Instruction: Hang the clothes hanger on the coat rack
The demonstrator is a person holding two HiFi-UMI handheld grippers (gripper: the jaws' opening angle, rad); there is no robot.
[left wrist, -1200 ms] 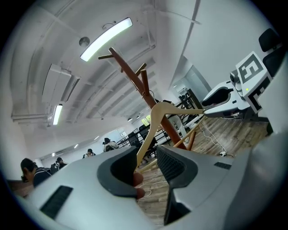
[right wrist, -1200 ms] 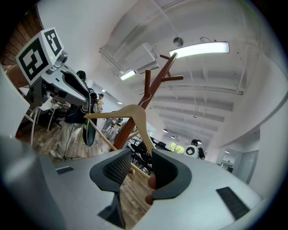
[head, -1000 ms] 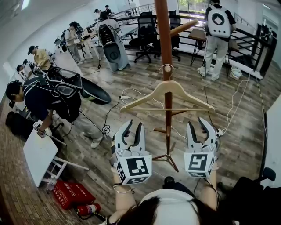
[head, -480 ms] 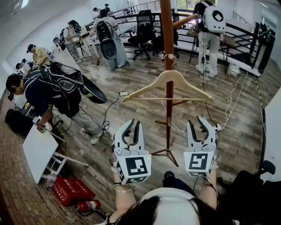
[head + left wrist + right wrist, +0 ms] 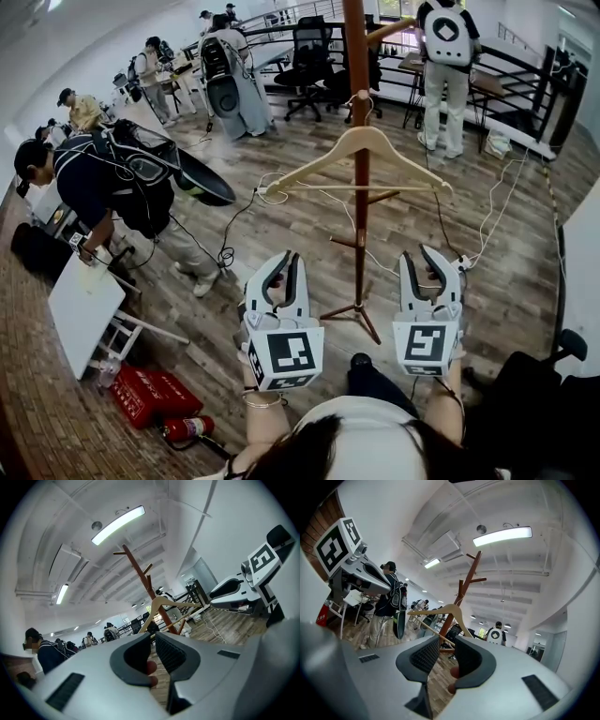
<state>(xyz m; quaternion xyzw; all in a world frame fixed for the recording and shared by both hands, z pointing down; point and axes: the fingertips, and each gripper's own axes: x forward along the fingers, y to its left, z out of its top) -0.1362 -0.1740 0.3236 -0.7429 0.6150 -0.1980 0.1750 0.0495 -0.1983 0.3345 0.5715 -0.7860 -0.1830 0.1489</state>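
**A:** Wood, pale and smooth: the hanger (image 5: 362, 139) sits on the rack (image 5: 354, 47) by its thin hook (image 5: 359, 97). It's at twelve o'clock from both grippers and well apart from them. It looks hung already.

**B:** How would it handle?

**A:** Light and stiff, I'd judge. It won't give under a grip, but that smooth finish could slide between pads. It would likely swing on the hook if nudged.

**B:** Where would you take hold?

**A:** On a sloping shoulder near the neck, or on the bar (image 5: 356, 187) below, close to one end. I'd leave the hook free so it can seat.

**B:** And the jaws?

**A:** The left gripper (image 5: 281, 262) is at seven o'clock of the hanger. Its jaws have just been closing and are nearly together, with a narrow slit and nothing in it. The right gripper (image 5: 427, 255), at five o'clock, has been closing too. Its jaws stand wider apart and are also empty.

**B:** And around that?

**A:** The rack's feet (image 5: 354, 314) are at six o'clock of the hanger, between the grippers. One person (image 5: 94, 183) bends over at nine o'clock, and another (image 5: 445, 56) stands at one o'clock on the plank floor (image 5: 300, 141).
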